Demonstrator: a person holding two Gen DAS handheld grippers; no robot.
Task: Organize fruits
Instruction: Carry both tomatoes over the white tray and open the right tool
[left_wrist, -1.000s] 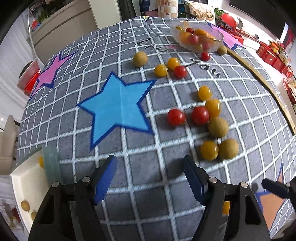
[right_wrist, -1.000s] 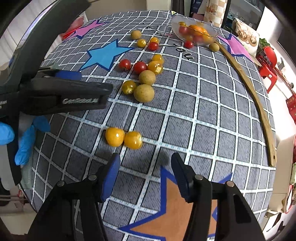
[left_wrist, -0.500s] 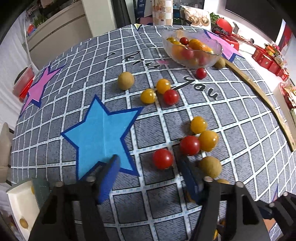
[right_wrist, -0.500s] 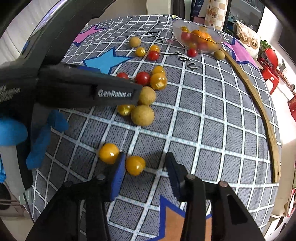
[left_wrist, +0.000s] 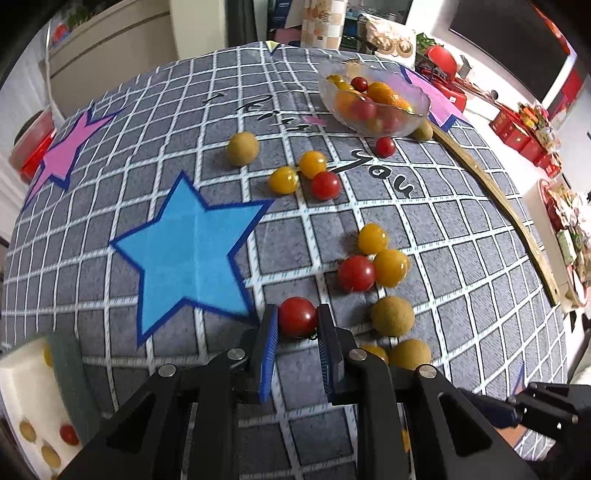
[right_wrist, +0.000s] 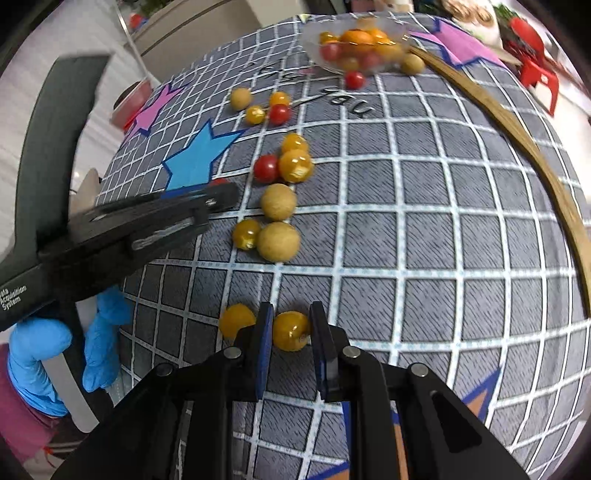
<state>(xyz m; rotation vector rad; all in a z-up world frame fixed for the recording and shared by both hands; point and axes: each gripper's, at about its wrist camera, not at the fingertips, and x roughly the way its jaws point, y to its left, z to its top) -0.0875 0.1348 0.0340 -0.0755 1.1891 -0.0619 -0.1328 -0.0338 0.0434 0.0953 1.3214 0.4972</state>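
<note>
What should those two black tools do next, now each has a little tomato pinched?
Probably lift both straight up a little. The left tool has just closed on a red tomato and the right tool on a yellow tomato, both still on the cloth. Other fruit lies close by, so rising first avoids knocking it before carrying to the white tray.

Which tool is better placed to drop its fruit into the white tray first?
Left, probably. The left tool is shut on a red tomato, and the white tray lies just beside it at the table's near-left edge. The right tool grips a yellow tomato farther from that tray.
</note>
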